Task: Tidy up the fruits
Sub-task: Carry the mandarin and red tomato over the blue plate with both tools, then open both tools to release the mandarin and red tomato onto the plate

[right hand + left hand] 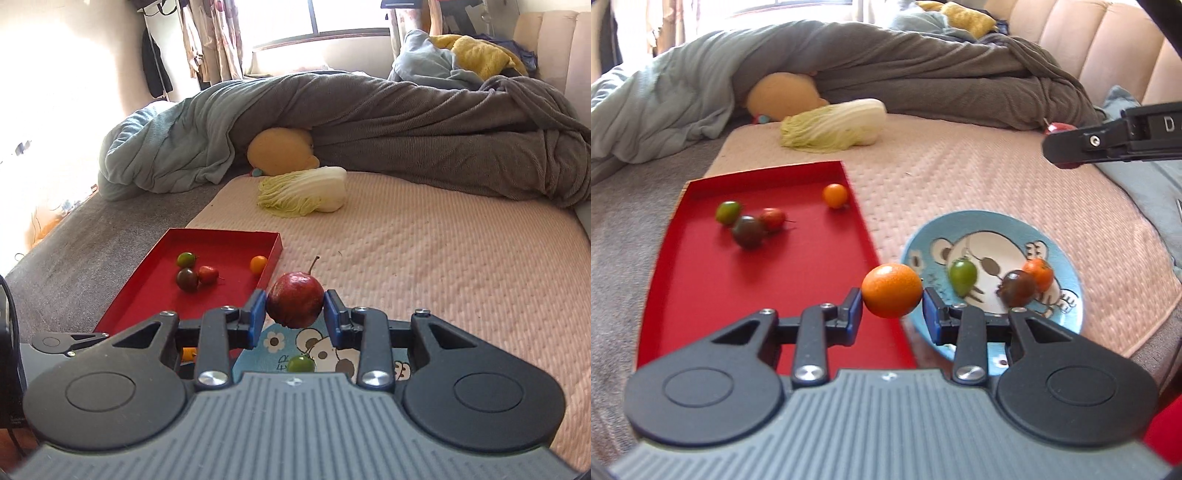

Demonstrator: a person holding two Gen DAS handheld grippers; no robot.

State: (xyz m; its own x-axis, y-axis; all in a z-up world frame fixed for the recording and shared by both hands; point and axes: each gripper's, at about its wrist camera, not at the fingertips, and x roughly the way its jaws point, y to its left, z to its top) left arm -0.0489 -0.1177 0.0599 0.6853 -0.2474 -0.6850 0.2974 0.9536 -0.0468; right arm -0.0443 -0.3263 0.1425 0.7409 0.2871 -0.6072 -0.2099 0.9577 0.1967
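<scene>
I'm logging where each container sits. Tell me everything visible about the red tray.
The red tray is a shallow rectangular box with low upright walls, matte like painted card or plastic. It lies flat on the bed, its far right corner on the pink mat, beside the blue plate. Inside sit four small tomatoes: green, dark and red clustered, an orange one apart near the right wall.

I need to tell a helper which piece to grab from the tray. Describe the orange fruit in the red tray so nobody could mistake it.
Find the red tray on the bed, left of the blue cartoon plate. Four small fruits lie in it; three cluster together near the far left. The orange fruit sits alone at the far right corner, beside the tray wall, and it is the only plain orange one there.
</scene>
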